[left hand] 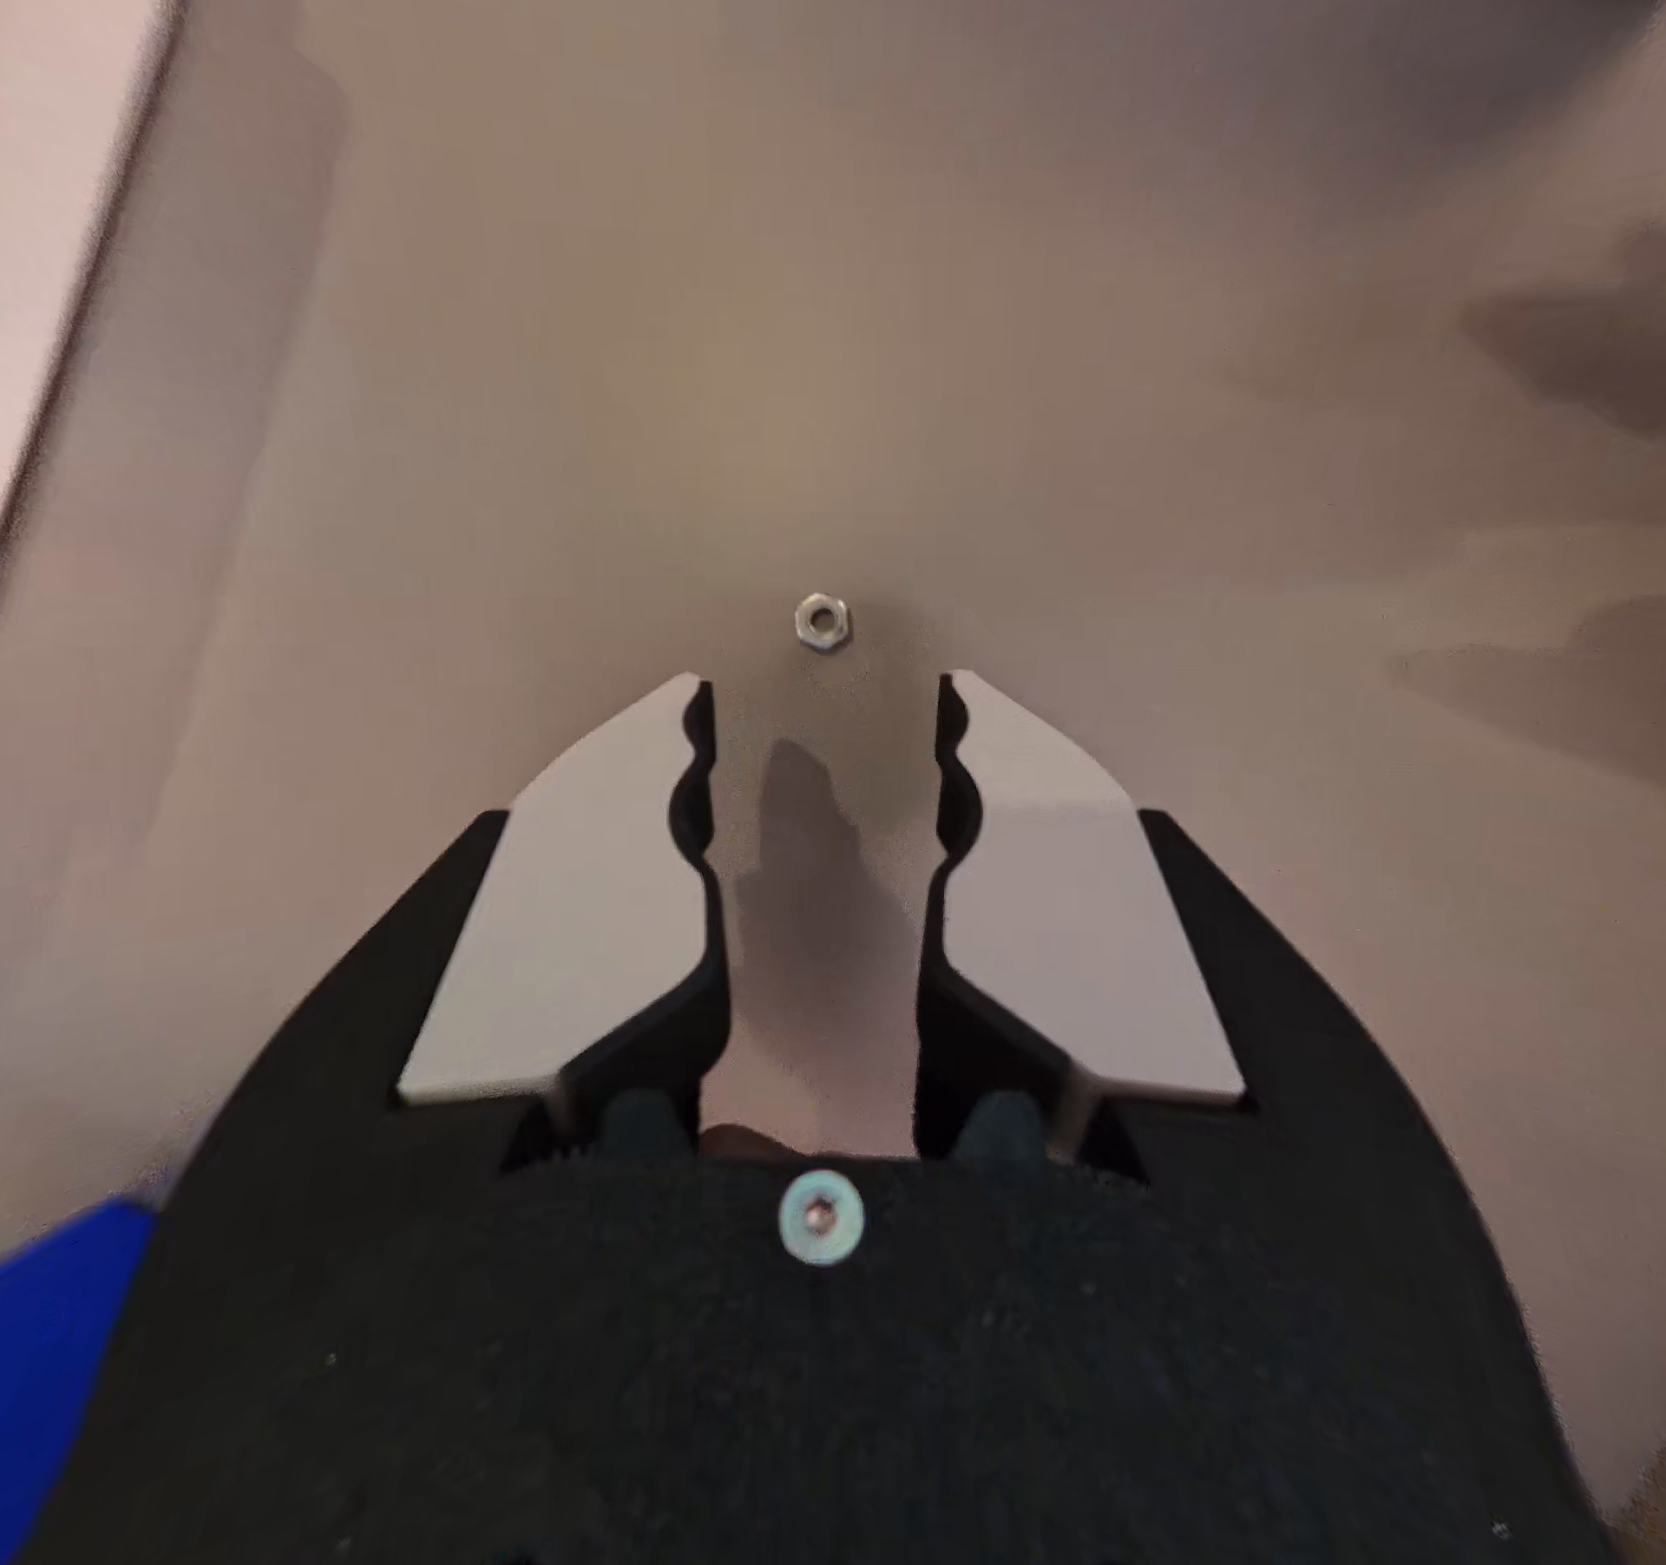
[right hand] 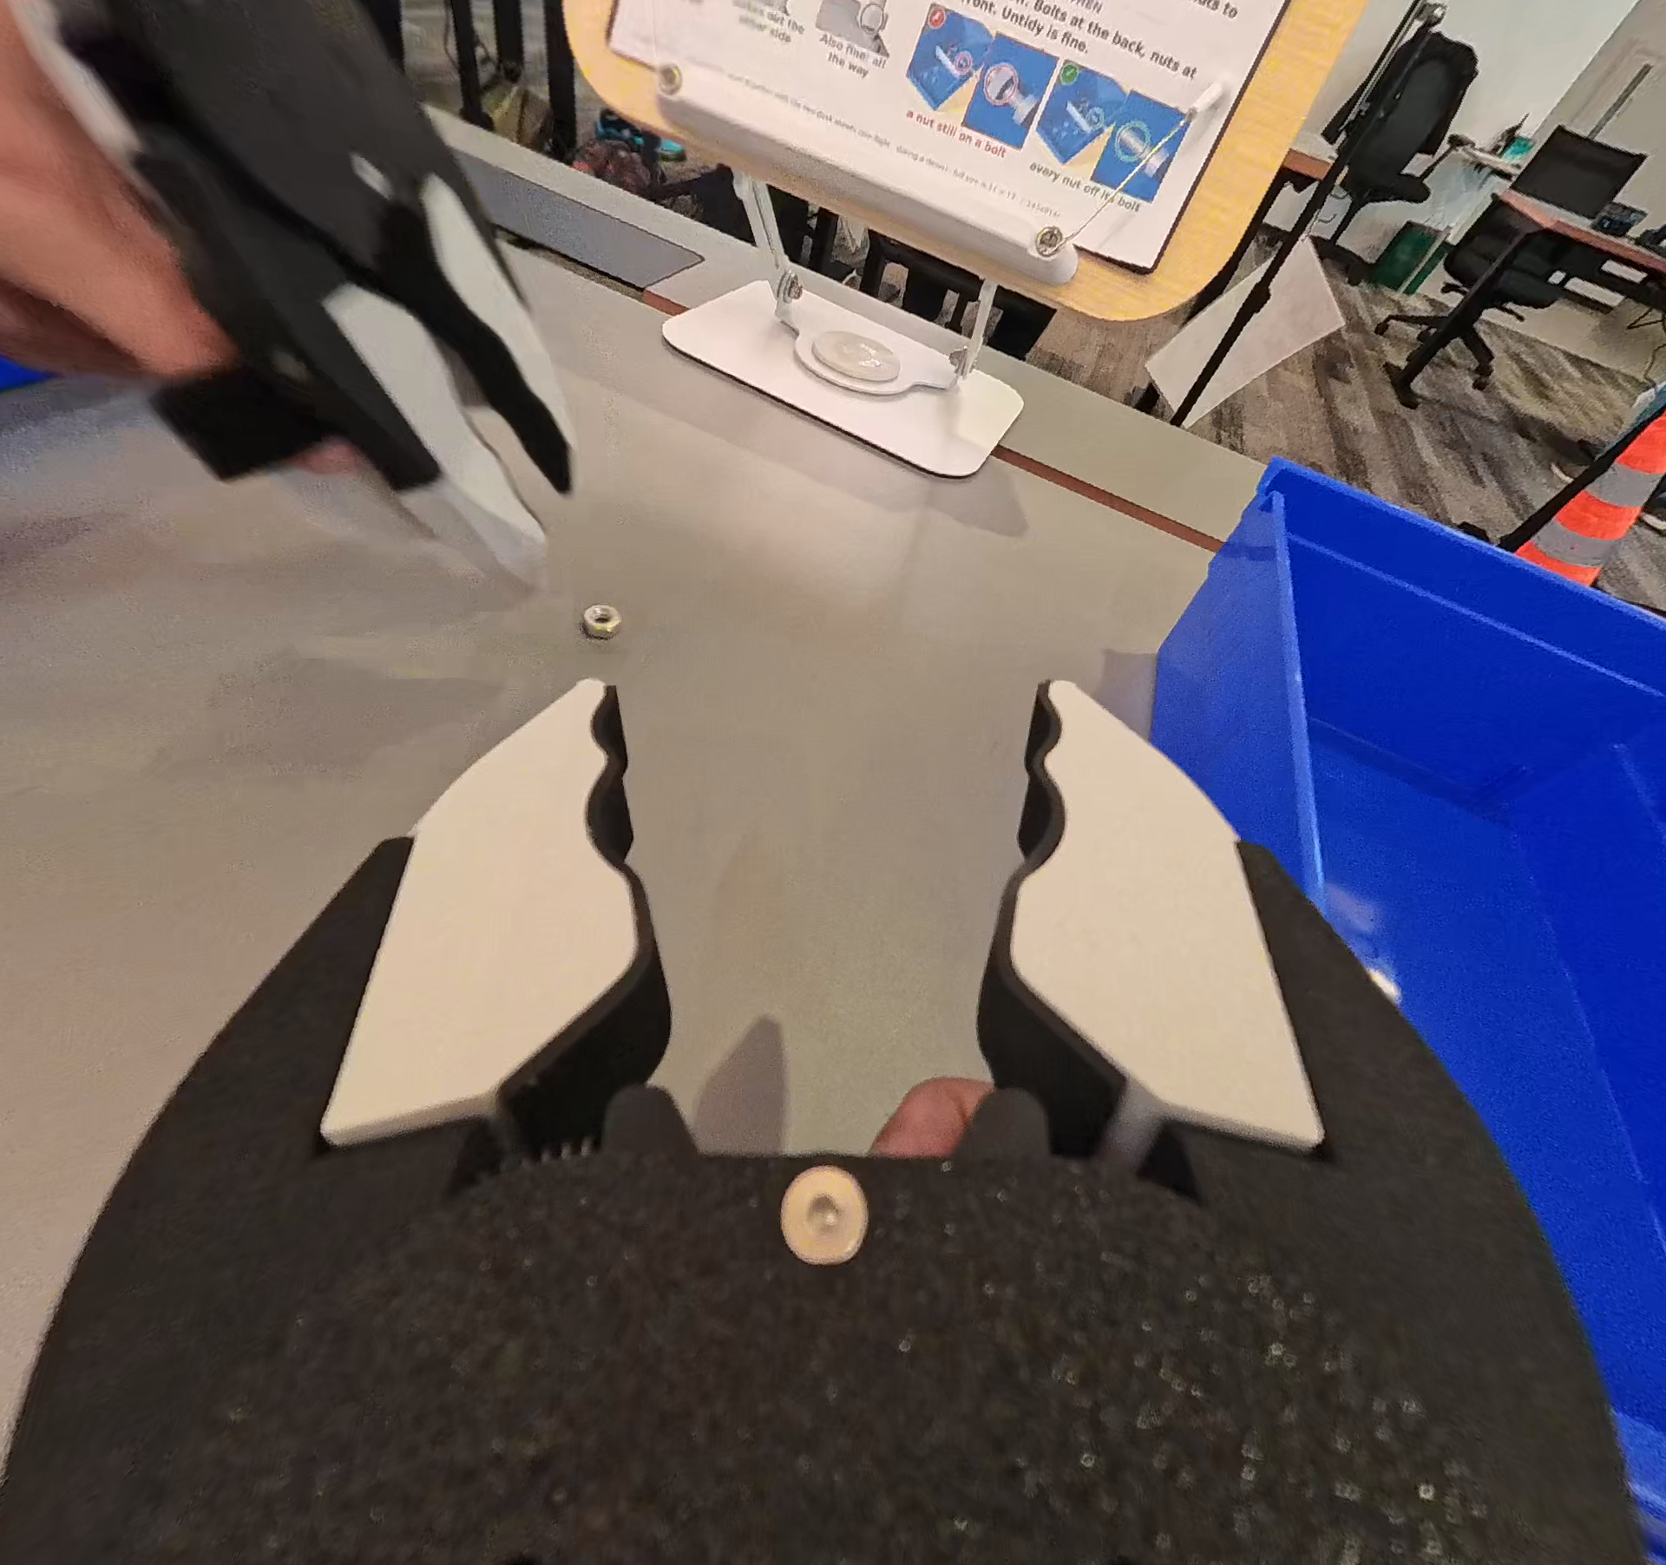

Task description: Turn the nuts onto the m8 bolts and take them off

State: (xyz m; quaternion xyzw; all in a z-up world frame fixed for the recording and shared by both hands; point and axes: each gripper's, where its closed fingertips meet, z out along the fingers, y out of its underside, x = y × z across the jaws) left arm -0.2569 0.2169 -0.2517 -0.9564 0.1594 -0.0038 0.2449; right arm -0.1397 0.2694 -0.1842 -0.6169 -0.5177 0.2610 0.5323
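Note:
A small silver hex nut [left hand: 821, 621] lies flat on the grey table [left hand: 811, 305]. My left gripper [left hand: 822, 682] is open and empty, pointing down at the table with the nut just beyond its fingertips. In the right wrist view the same nut [right hand: 599, 621] lies on the table, and the left gripper [right hand: 518, 521] hangs tilted just above and left of it, blurred. My right gripper [right hand: 825, 692] is open and empty, low over the table, with the nut ahead and to the left. No bolt is in view.
A blue plastic bin [right hand: 1442, 801] stands close on the right of my right gripper. A white stand holding an instruction sheet [right hand: 901, 80] sits at the table's far edge [right hand: 1109, 494]. Chairs, desks and an orange cone [right hand: 1596, 512] are beyond. A blue bin corner [left hand: 63, 1359] shows lower left. It is some 4 cm from my left tips to the small silver hex nut [left hand: 821, 621]. My right wrist view [right hand: 584, 635] looks at it from another angle.

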